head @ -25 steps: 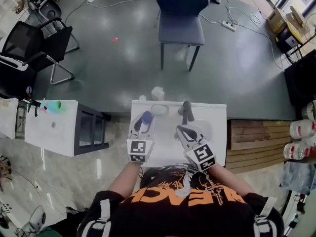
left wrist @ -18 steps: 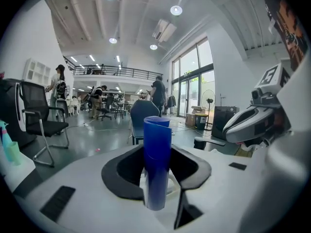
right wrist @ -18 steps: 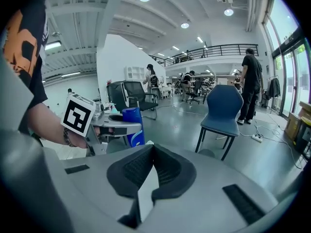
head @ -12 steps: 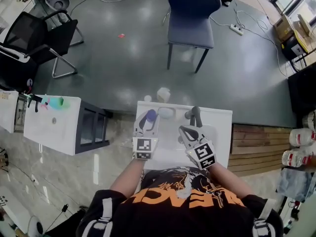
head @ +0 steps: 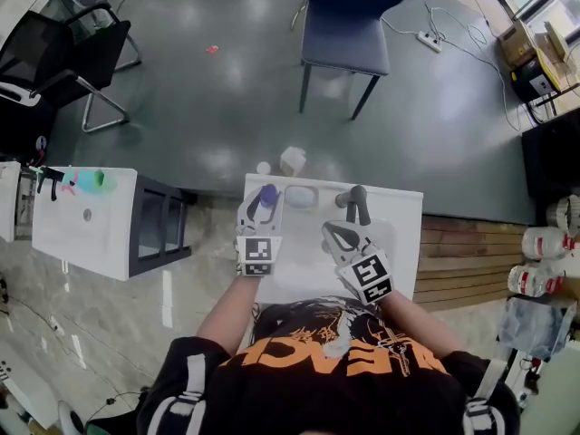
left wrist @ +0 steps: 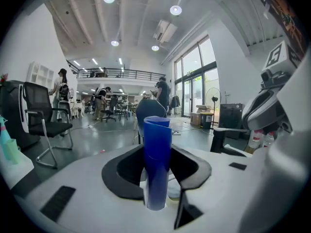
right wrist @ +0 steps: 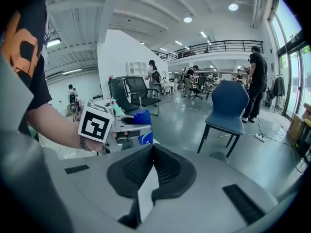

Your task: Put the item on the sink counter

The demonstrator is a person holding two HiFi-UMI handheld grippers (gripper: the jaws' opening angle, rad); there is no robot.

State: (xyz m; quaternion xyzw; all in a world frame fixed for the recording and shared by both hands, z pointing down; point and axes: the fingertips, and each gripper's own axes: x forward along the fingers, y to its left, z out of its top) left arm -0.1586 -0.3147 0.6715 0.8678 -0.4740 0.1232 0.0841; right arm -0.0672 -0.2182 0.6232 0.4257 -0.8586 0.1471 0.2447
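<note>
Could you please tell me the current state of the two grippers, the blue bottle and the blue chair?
left gripper: shut on the blue bottle.
blue bottle: upright, held between the left gripper's jaws.
right gripper: shut, nothing between its jaws.
blue chair: standing upright, nobody on it.

Left gripper [head: 263,208], blue bottle [head: 268,193]: lower, farther forward

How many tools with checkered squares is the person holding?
2. The left tool grips a blue bottle at the sink counter's left side; the right tool, shut and empty, is near the faucet.
</note>
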